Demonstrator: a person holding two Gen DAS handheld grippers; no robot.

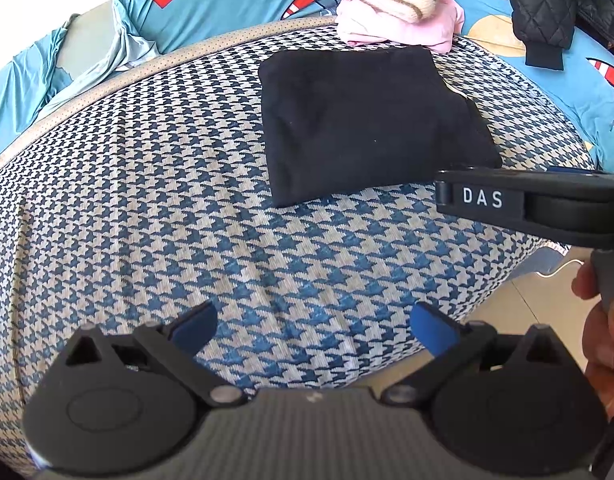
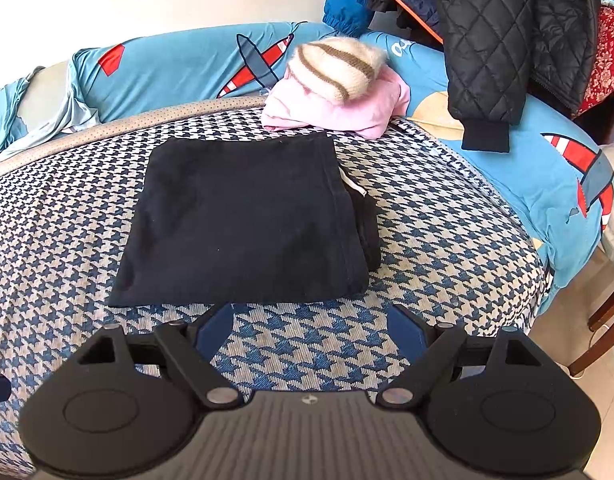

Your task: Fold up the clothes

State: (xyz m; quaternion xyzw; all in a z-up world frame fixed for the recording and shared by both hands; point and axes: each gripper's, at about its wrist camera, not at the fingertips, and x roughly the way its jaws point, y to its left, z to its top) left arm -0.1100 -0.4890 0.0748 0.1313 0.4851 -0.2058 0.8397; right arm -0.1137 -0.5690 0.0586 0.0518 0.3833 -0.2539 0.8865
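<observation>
Black garment, folded into a thick rectangle, lies flat on the houndstooth cushion directly ahead of the right gripper, whose 2 blue-padded fingers are spread wide and hold nothing; their tips sit just short of the garment's near edge. A white tag peeks out on the garment's right side, where the folded layers stack.

From the left gripper, also spread wide with nothing between its 2 fingers, the same garment sits farther ahead and to the right. The right gripper's body, marked "DAS", crosses in from the right, near the garment's near right corner, with a hand on its handle.

Beyond the garment, a folded pink garment carries a cream knit hat with brown stripes. Farther right, a black quilted jacket hangs over the blue airplane-print bedding.
</observation>
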